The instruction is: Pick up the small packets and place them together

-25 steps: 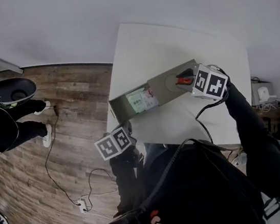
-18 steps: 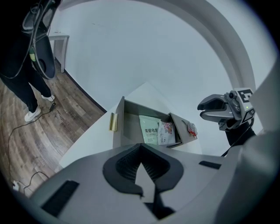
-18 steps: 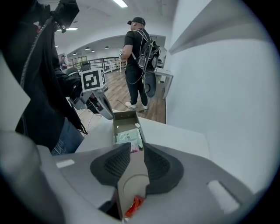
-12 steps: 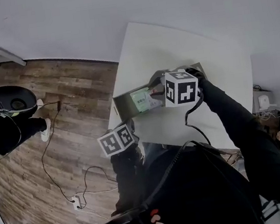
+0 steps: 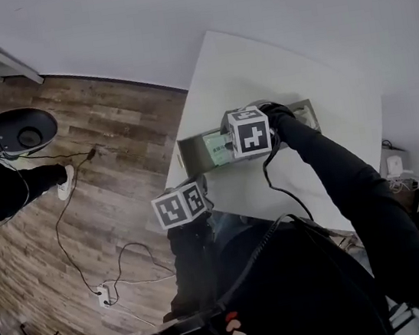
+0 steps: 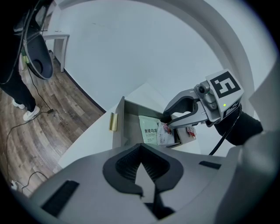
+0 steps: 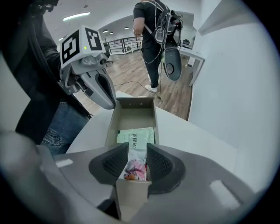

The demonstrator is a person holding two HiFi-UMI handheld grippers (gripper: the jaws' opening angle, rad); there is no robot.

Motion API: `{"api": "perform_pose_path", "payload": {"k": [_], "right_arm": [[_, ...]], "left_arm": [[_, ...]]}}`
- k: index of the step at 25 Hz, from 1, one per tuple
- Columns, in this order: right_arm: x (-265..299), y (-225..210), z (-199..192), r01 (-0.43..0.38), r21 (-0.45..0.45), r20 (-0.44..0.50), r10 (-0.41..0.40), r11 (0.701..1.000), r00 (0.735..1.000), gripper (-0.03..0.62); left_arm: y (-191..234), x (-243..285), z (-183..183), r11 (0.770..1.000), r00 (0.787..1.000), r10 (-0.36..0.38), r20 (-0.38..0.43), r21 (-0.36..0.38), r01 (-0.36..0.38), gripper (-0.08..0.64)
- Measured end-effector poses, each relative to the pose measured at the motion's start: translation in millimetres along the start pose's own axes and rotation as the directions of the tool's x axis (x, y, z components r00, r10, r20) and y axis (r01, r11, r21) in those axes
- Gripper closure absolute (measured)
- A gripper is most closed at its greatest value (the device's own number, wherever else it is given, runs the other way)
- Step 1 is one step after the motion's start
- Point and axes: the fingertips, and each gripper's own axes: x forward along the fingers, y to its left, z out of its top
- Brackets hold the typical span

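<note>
As the right gripper (image 7: pixel 137 151) is held over the grey box (image 7: pixel 132 103) on the white surface (image 7: pixel 188 131), its fingers (image 7: pixel 159 165) have just been opened. A pink packet (image 7: pixel 135 167) is seen between them, unpressed, in the box just beside the green packet (image 7: pixel 137 134) laid flat there. The left gripper (image 6: pixel 141 148) is held apart from the box, fingers closed together, nothing gripped.

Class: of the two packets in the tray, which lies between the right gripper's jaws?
The white packet with pink print, between the jaws of the right gripper, which have just been opening. The green packet lies beyond them, further along the tray.
</note>
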Motion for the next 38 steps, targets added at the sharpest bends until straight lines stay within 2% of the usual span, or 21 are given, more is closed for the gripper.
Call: {"api": "perform_pose_path", "payload": {"k": [9, 15, 17, 20, 22, 23, 26, 30, 38], "right_arm": [[28, -4, -9, -0.006, -0.077, -0.176, -0.007, 0.997, 0.984, 0.454], [35, -1, -10, -0.032, -0.094, -0.225, 0.01, 0.995, 0.974, 0.457], [35, -3, -11, -0.024, -0.109, -0.239, -0.002, 0.994, 0.971, 0.491], [34, -4, -13, -0.024, -0.129, -0.26, -0.01, 0.991, 0.966, 0.497], [33, -5, -14, -0.017, -0.148, -0.264, -0.023, 0.989, 0.964, 0.506], [32, -6, -14, -0.009, -0.162, -0.262, -0.034, 0.987, 0.964, 0.558], [29, -7, -12, 0.006, -0.179, -0.255, -0.052, 0.984, 0.966, 0.571], [25, -7, -11, 0.009, -0.152, -0.23, -0.044, 0.988, 0.972, 0.578], [5, -8, 3, 0.042, -0.114, -0.13, -0.057, 0.993, 0.99, 0.581]], "left_arm": [[2, 0, 2, 1.0, 1.0, -0.018, -0.009, 0.0, 0.018, 0.558], [2, -2, 3, 1.0, 1.0, -0.025, -0.013, 0.005, 0.025, 0.558], [3, -2, 4, 1.0, 1.0, -0.026, -0.015, 0.006, 0.026, 0.558], [2, -3, 3, 1.0, 0.999, -0.028, -0.017, 0.008, 0.028, 0.558], [2, -3, 3, 1.0, 0.999, -0.029, -0.018, 0.01, 0.029, 0.558], [2, -3, 3, 0.999, 0.999, -0.03, -0.018, 0.011, 0.03, 0.558], [3, -3, 2, 0.999, 0.999, -0.032, -0.017, 0.01, 0.032, 0.558], [2, -2, 3, 0.999, 0.999, -0.032, -0.017, 0.008, 0.033, 0.558], [2, -2, 2, 1.0, 1.0, -0.028, -0.013, 0.008, 0.028, 0.558]]}}
